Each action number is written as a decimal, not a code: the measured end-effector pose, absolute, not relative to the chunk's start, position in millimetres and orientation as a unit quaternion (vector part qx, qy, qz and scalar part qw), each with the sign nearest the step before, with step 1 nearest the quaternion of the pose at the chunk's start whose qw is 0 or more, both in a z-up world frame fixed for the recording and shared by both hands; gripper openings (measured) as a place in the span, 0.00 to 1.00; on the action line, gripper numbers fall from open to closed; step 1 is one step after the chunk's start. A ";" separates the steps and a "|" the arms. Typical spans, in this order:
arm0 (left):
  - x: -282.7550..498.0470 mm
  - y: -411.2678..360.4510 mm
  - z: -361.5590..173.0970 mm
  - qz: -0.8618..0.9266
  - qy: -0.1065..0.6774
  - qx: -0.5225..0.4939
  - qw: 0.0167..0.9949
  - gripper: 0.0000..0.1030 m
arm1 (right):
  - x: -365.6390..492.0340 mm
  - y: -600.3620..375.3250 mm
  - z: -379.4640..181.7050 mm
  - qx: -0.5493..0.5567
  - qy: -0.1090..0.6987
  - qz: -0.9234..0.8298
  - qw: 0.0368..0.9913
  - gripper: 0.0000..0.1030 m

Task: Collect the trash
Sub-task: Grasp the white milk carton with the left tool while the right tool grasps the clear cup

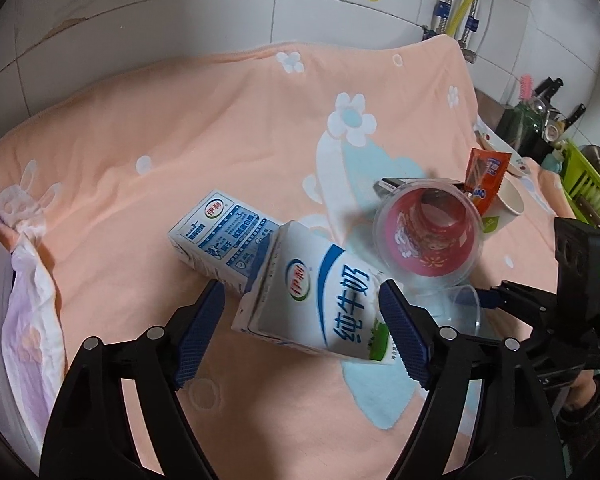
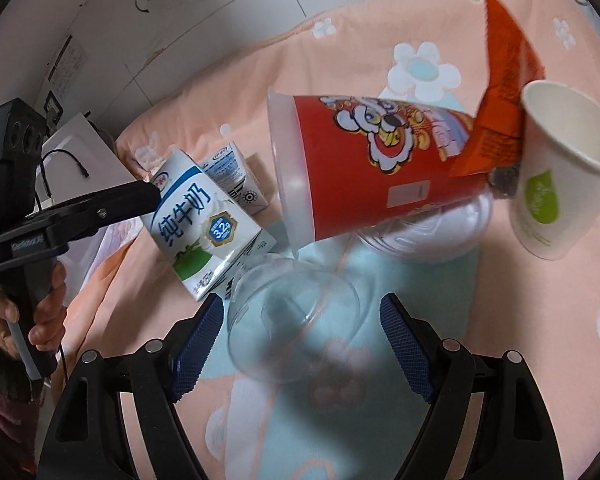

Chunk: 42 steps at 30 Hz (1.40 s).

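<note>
A white and blue milk carton [image 1: 320, 304] lies tilted on the peach blanket [image 1: 180, 128], between the fingers of my left gripper [image 1: 302, 288]. The jaws stand wide; the right pad is at the carton's edge and the left pad is clear of it. A second, smaller carton [image 1: 220, 232] lies just behind. My right gripper [image 2: 300, 300] is open around a clear plastic dome lid [image 2: 296, 316], its pads just off the rim. A red printed cup [image 2: 372, 176] lies on its side behind it, with an orange wrapper [image 2: 504, 92] at its base and a white paper cup [image 2: 560, 176] to the right.
A white plastic lid [image 2: 432, 236] lies under the red cup. A green dish rack [image 1: 588, 192] and a knife block [image 1: 528, 120] stand past the blanket's right end. A tiled wall [image 1: 220, 8] runs behind. A hand [image 2: 40, 312] holds the left gripper's handle.
</note>
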State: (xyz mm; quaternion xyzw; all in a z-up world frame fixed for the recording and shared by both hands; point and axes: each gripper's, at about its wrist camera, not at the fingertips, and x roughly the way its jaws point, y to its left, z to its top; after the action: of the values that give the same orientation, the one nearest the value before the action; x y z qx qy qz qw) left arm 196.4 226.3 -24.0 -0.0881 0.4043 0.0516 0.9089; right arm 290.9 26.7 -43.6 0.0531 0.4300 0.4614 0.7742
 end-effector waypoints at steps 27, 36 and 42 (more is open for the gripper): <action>216.8 235.6 -54.8 0.007 0.418 -0.144 0.897 0.77 | 246.9 -5.0 -21.6 0.035 0.375 0.444 0.813 0.60; 204.5 225.7 -46.8 0.005 0.399 -0.142 0.906 0.57 | 221.9 -33.7 -12.8 0.036 0.358 0.427 0.830 0.60; 183.1 195.6 -25.6 0.006 0.371 -0.097 0.923 0.47 | 203.8 -60.1 -4.2 0.047 0.346 0.413 0.841 0.60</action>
State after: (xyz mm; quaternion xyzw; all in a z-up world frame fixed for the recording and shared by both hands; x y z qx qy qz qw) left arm 183.1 195.6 -25.6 -0.0972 0.3713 0.0056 0.9234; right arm 203.8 -60.1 -4.2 0.0465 0.3461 0.4131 0.8411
